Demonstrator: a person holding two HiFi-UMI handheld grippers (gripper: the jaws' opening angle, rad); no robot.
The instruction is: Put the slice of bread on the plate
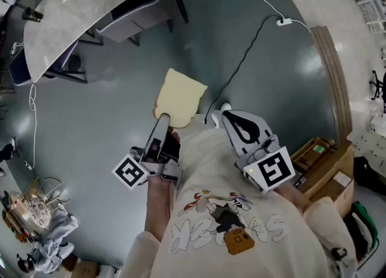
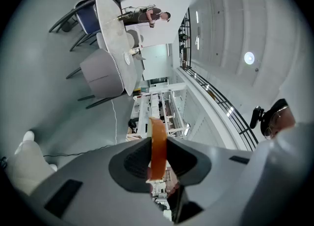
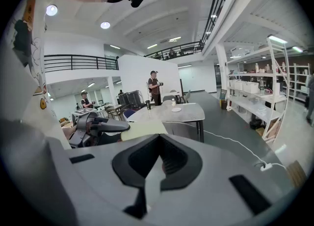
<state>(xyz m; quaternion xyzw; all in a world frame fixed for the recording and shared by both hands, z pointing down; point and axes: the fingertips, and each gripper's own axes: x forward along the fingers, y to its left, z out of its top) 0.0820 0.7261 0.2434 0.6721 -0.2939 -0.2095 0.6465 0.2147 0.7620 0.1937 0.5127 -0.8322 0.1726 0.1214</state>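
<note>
Gripping bread (image 1: pixel 180 97): your left fingers (image 1: pixel 161 128) clamped its crust, keeping it level for carrying.
Right fingers (image 1: pixel 241 127): were pressed together, empty.

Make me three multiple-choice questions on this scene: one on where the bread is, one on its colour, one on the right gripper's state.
1. Where is the slice of bread? A between the jaws of the right gripper; B between the jaws of the left gripper; C lying loose below both.
2. Its broad face is: A pale cream; B dark brown; C green.
3. The right gripper is: A wide open; B clamped on the slice; C shut and empty.
Answers: B, the left gripper view shows its jaws pressing the slice edge-on; A, the head view shows a cream face with a tan crust; C, its own view shows the jaws together with nothing between.
</note>
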